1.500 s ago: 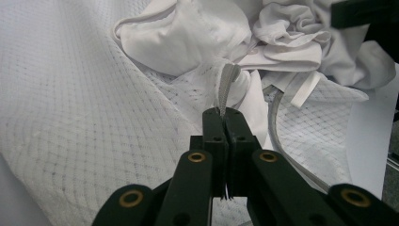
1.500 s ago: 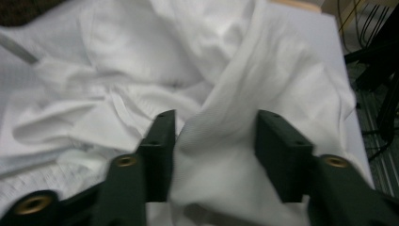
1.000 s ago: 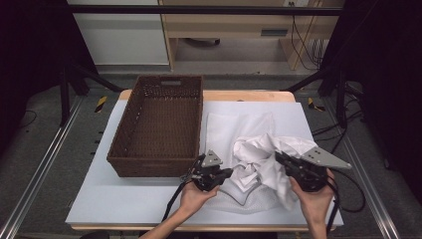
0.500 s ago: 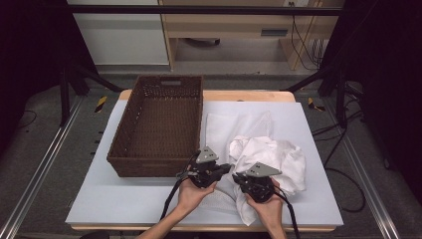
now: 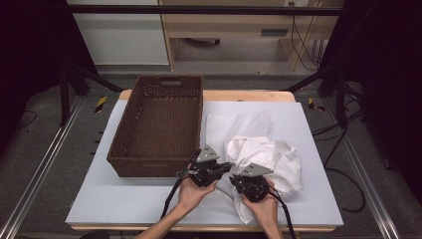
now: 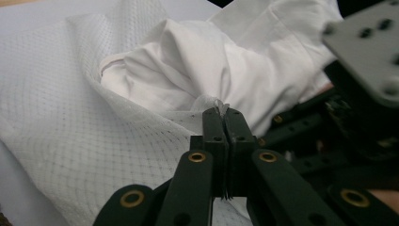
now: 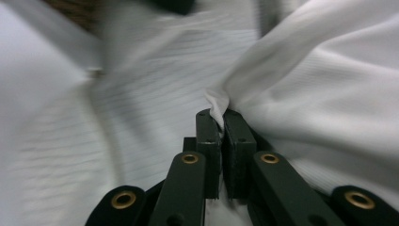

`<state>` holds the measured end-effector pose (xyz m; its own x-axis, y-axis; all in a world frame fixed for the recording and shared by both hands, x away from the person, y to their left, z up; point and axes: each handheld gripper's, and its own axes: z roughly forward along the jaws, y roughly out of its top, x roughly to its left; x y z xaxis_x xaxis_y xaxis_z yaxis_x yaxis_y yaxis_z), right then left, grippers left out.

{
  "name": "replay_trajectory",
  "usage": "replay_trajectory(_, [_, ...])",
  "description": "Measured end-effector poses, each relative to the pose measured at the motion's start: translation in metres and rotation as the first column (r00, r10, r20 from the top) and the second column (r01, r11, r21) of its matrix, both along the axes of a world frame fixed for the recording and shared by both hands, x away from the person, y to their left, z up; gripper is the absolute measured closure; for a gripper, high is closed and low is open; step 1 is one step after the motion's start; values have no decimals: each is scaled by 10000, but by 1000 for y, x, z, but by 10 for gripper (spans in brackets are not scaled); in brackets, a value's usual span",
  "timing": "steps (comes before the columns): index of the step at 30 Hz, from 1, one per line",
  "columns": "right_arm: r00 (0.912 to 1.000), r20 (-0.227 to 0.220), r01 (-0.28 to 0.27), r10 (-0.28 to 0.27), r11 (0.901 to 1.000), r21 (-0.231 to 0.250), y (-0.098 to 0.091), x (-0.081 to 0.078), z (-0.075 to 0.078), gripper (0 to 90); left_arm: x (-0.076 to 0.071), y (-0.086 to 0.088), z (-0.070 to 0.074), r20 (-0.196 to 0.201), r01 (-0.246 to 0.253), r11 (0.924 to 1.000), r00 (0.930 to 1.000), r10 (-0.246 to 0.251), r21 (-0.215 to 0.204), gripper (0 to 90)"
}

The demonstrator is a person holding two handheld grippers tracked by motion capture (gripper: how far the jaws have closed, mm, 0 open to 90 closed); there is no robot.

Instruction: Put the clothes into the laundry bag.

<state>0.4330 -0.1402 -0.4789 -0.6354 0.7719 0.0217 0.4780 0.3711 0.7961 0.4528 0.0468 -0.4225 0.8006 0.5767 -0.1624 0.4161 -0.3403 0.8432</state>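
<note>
With my left gripper (image 6: pixel 222 113) clenched on the white mesh laundry bag's rim (image 6: pixel 141 113) and my right gripper (image 7: pixel 221 115) pinching the crumpled white cotton garment (image 7: pixel 329 94), I'd hold the mouth taut and feed cloth in low.

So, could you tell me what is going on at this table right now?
A person works a mesh laundry bag and a white garment on the table, beside a wicker basket. The left gripper is shut on the bag's edge; the right gripper is shut on a fold of the garment.
</note>
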Motion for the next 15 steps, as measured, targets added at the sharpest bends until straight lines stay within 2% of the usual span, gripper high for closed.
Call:
replay_trajectory(2, [9989,327,344,-339,9993,-160,-1,7,-4,865,-2,0,-2,55,30,9999,10000,-31,152,890])
replay_trajectory(4, [9969,626,487,-473,9986,-218,1,10,-7,860,0,1,-4,-77,-8,10000,10000,8,67,890])
replay_trajectory(6, [9962,740,483,-458,9983,-323,3,10,-8,838,2,3,-5,-213,6,10000,9998,-7,-69,890])
replay_trajectory(8, [9976,640,265,-265,9996,0,0,7,-5,776,2,5,-6,-206,-22,10000,9998,20,-88,889])
replay_trajectory(10, [9971,748,90,-114,9995,318,-4,1,4,731,2,6,-5,-158,-61,10000,9999,60,-75,889])
replay_trajectory(12, [9941,1083,-109,48,9983,566,-12,-9,20,685,3,7,-6,-155,-93,9999,9998,91,-73,889])
replay_trajectory(15, [9852,1711,-74,-132,9929,1191,-32,-24,47,635,3,7,-7,-203,-107,9999,9997,106,-70,889])
